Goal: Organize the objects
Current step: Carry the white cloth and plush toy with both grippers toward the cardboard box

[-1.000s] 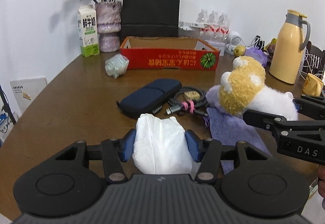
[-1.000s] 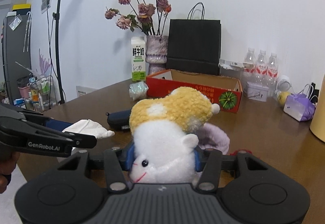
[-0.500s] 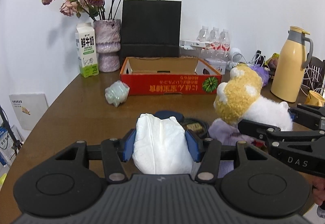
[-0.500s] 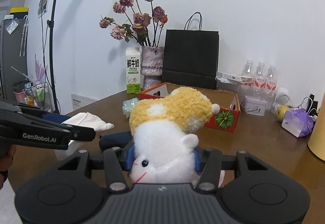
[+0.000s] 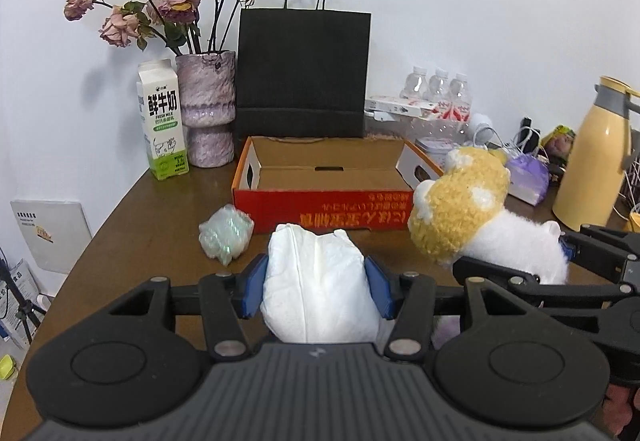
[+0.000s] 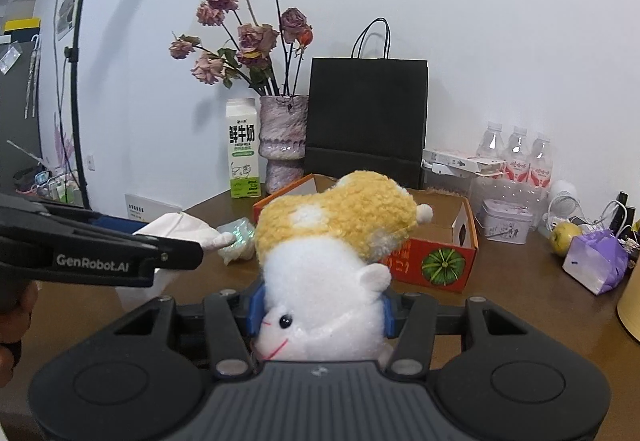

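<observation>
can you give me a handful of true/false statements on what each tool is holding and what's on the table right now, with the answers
1. The left tool is closed on a white cloth bundle. True.
2. The right tool holds a milk carton. False: it grips a plush toy with a white body and yellow top; the milk carton stands on the table beside the vase.
3. The red cardboard box already holds the plush toy. False: what shows of the box's inside is empty.
4. A black paper bag stands behind the box. True.
5. The yellow thermos jug lies on its side. False: it stands upright.
</observation>
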